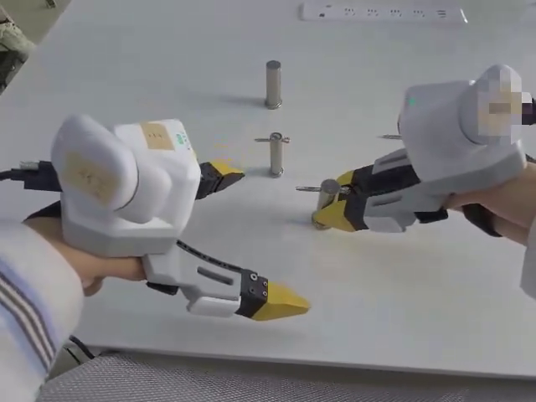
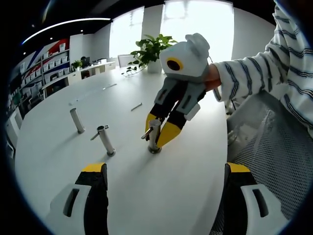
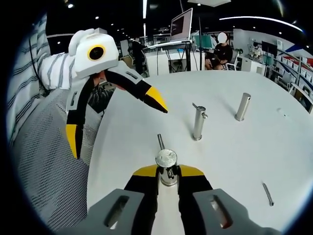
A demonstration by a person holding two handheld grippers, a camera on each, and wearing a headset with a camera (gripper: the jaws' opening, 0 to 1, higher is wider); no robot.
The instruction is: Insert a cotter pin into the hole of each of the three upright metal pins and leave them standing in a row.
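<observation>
I've got the left gripper point(image 1: 262, 239) idle, fingers wide apart, right gripper point(image 3: 167, 178) fingers clamped low on the near pin point(image 2: 154, 137) to steady it, cotter pin point(image 1: 310, 189) through; middle pin point(image 1: 275, 155) fitted, far pin point(image 1: 273, 84) bare, spare cotter pin point(image 1: 389, 136) on the bench point(image 1: 419, 293)

Left tool point(image 1: 255, 237) splayed, right tool point(image 3: 167, 173) clamped

A power strip point(image 1: 383, 12) lies far back on the white table point(image 1: 126, 67).
</observation>
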